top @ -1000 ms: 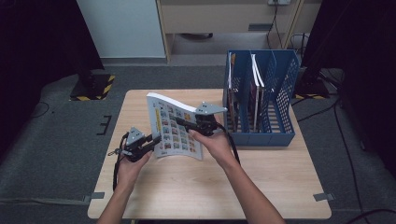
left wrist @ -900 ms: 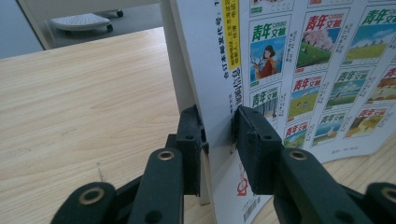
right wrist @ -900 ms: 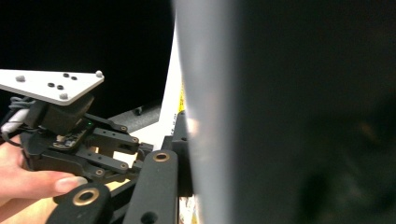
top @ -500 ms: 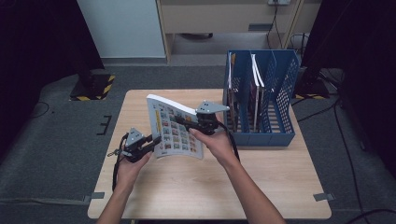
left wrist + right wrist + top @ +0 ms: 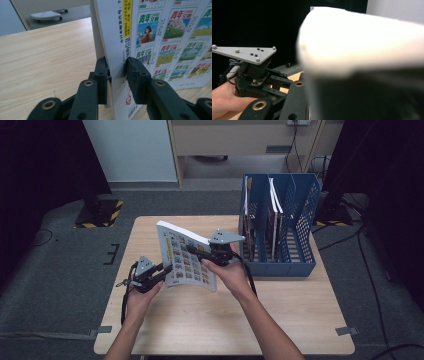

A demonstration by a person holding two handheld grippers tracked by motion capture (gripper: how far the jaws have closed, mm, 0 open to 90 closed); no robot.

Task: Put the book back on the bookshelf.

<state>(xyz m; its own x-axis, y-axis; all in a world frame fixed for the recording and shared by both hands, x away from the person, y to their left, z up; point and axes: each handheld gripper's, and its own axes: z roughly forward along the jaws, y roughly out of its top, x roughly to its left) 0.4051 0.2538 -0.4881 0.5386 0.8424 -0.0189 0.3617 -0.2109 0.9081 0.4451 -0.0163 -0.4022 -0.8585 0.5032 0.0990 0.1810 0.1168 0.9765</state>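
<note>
1. Left gripper (image 5: 117, 75) clamped on magazine (image 5: 186, 262) near its spine corner.
2. Right gripper (image 5: 207, 254) clamped on its far-right edge.
3. Magazine upright above table (image 5: 200, 330), blue file rack (image 5: 280, 227) just right, nearer right hand.

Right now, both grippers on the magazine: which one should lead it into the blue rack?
Right. The right gripper grips the magazine on the side nearest the blue file rack. The left gripper is clamped on the spine-side corner, farther from the rack, so it likely only steadies.
</note>
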